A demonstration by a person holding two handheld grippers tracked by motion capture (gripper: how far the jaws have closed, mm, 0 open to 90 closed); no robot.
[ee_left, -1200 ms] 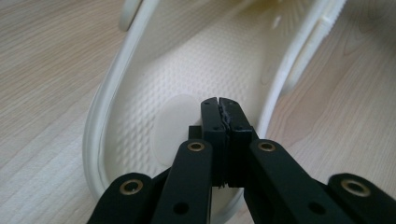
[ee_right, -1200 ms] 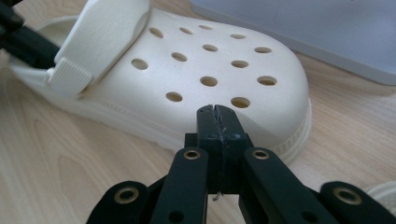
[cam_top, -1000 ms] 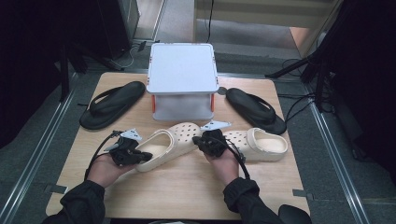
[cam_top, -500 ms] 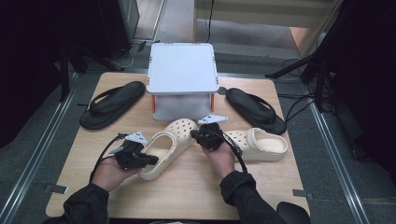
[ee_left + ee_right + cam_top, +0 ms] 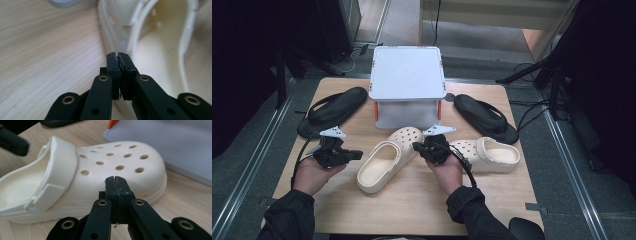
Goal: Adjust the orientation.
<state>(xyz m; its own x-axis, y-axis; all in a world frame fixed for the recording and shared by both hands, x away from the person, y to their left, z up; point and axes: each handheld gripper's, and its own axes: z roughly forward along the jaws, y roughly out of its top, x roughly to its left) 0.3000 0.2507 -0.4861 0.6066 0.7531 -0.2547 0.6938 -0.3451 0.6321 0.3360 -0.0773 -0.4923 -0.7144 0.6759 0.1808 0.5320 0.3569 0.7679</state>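
Observation:
Two cream clogs lie at the table's middle. The left clog [image 5: 387, 159] [image 5: 155, 37] [image 5: 110, 167] lies slanted, its toe toward the white box. The right clog [image 5: 488, 154] lies sideways beside it. My left gripper [image 5: 357, 154] [image 5: 117, 54] is shut with nothing in it, a short way left of the left clog's heel opening. My right gripper [image 5: 416, 146] [image 5: 115, 178] is shut and empty, its tips close against the side of that clog's perforated toe; I cannot tell if they touch.
A white lidded box [image 5: 407, 82] [image 5: 172, 147] with orange clasps stands at the back middle. A black flip-flop [image 5: 332, 111] lies at its left and another [image 5: 486, 118] at its right. Bare wooden table [image 5: 412, 210] runs along the front edge.
My left gripper has drawn back to the left, away from the left clog's heel. That clog now lies a little more slanted. The right gripper has barely moved.

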